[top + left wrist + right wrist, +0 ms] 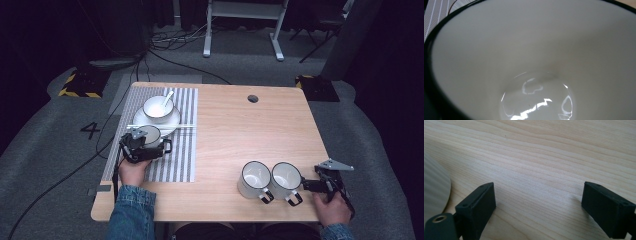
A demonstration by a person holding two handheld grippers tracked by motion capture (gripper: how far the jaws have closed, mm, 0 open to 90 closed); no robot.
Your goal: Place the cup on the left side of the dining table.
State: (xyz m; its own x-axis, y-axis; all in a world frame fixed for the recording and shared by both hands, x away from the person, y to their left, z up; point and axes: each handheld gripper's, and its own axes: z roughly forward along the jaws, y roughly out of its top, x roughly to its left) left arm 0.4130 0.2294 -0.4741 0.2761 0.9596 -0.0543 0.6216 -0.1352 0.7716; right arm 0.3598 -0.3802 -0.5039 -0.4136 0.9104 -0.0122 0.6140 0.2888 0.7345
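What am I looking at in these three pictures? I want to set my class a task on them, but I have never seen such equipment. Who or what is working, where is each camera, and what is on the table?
No robot here: a person holds a two-jaw gripper in each hand. The high view looks down on a wooden table from above the person's side. The other two cameras ride on the grippers.

On a striped mat at the left stands a plate with a bowl and a spoon in it. The left gripper is at a white mug on that mat; its camera looks straight into the mug's glossy inside. Whether its jaws have closed on the mug I cannot tell.

Two more white mugs stand at the right. The right gripper lies beside them, and its camera shows its jaws wide apart over bare wood, holding nothing.
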